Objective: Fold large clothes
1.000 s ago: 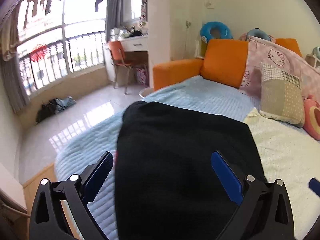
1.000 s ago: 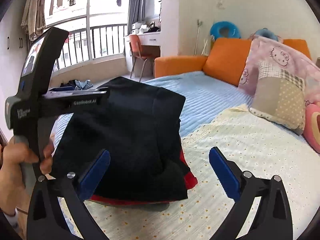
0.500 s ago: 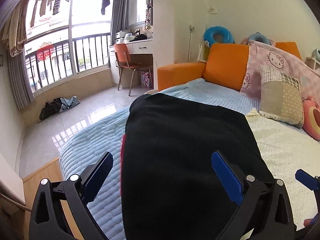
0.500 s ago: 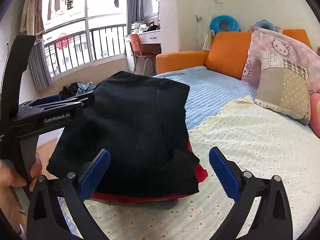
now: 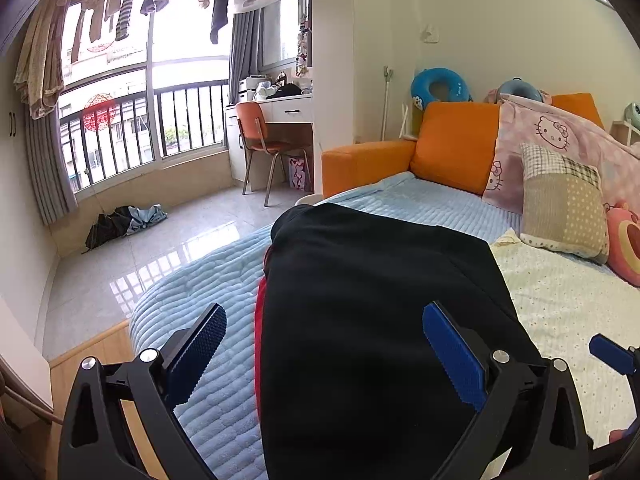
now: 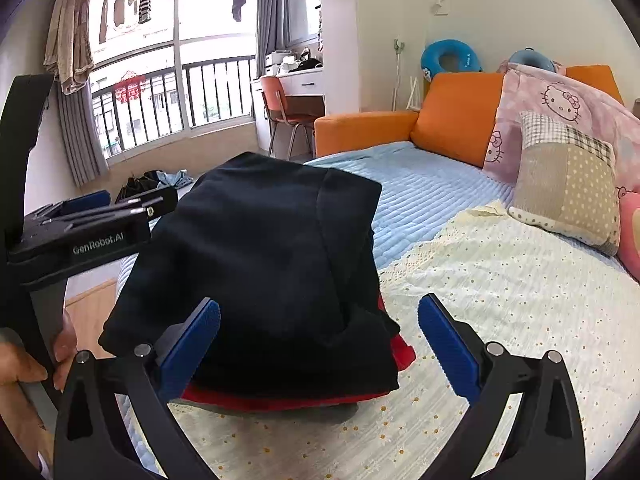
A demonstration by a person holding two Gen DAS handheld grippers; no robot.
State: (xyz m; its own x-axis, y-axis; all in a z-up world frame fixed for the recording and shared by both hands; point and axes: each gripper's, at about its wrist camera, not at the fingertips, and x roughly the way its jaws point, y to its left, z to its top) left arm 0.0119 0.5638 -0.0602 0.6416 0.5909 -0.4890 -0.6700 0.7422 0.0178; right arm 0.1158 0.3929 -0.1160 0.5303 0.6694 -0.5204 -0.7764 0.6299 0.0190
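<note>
A folded black garment (image 5: 380,320) with a red lining edge (image 5: 260,300) lies on the bed; it also shows in the right wrist view (image 6: 264,264), folded into a thick stack with red (image 6: 400,350) showing at its lower edge. My left gripper (image 5: 324,344) is open and empty, just above the garment's near end. My right gripper (image 6: 320,344) is open and empty, at the garment's near right corner. The left gripper's body (image 6: 80,236) shows at the left of the right wrist view, held by a hand.
The bed has a light blue quilt (image 5: 208,292) and a cream dotted sheet (image 6: 500,300). Pillows (image 5: 560,208) and an orange sofa back (image 5: 452,148) lie beyond. The bed's left edge drops to a tiled floor (image 5: 120,264) with a chair (image 5: 264,144) and desk.
Both grippers have pulled back and tilted up from the garment, which stays folded on the bed. Both stay open.
</note>
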